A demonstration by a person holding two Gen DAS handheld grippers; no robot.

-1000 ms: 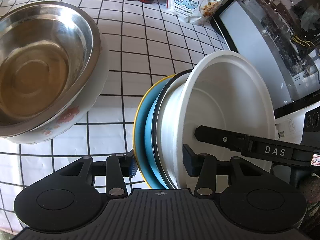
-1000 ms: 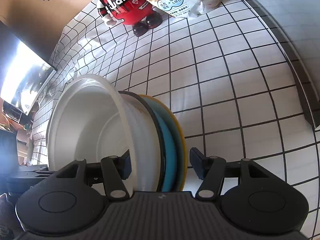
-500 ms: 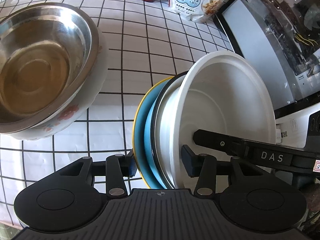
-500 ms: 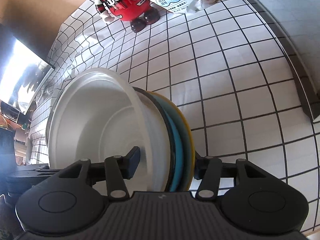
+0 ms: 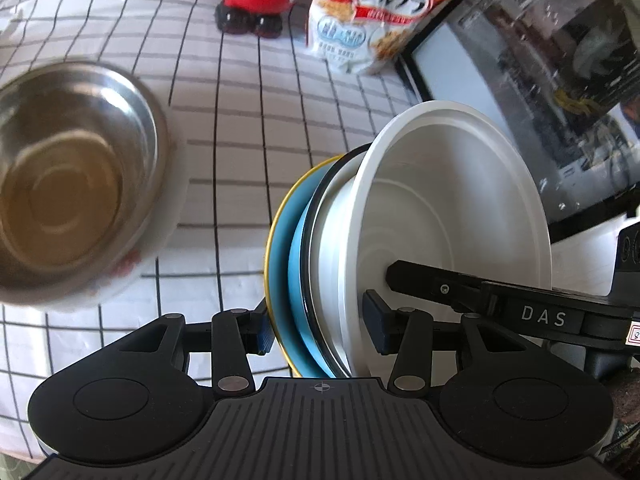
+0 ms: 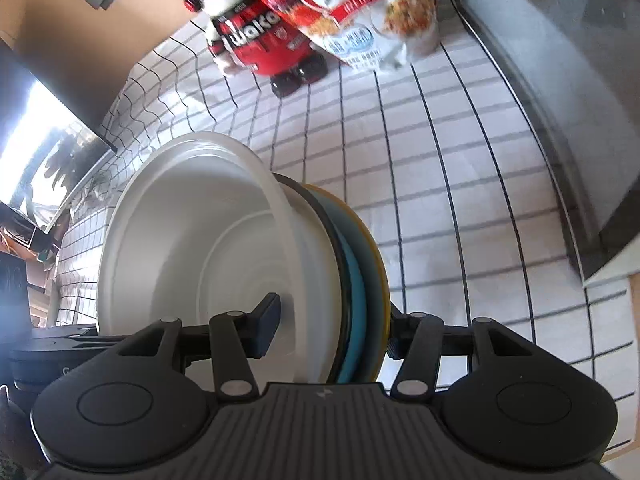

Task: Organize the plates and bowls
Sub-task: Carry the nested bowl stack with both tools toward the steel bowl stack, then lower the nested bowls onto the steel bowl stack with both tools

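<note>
**Ana:** Stack of dishes, held on edge between both grippers. Why on edge, do you think?

**Ben:** Because each tool grips from its own side. The left gripper (image 5: 318, 326) has one pad on the back of the yellow-rimmed plate (image 5: 274, 240) and the other inside the white bowl (image 5: 448, 216), so its jaws pinch the whole stack across its thickness. The right gripper (image 6: 332, 330) does the same from the opposite side: one pad in the white bowl (image 6: 180, 248), the other behind the yellow-rimmed plate (image 6: 378, 264).

**Ana:** So neither pair of jaws is spread free?

**Ben:** No. Both stand fairly wide only because the stack is thick. Between bowl and yellow plate sit a blue plate (image 5: 298, 264) and a dark-rimmed dish (image 5: 316, 216), all nested together.

**Ana:** Where is the stack relative to the table?

**Ben:** Above the checked tablecloth (image 5: 240, 128), apparently clear of it, though its lower edge is hidden behind the grippers. Two grips keep a heavy, slippery pile from pivoting.

**Ana:** And the steel bowl (image 5: 68, 184)?

**Ben:** It rests off to the left inside a flower-patterned white bowl (image 5: 152, 252), well apart from the held stack. I judge that pair is a likely destination, grouping everything together.

**Ana:** Risks?

**Ben:** The cereal bag (image 6: 360, 12) and the red figurine (image 6: 256, 40) stand at the back; a wide swing could clip them.
</note>
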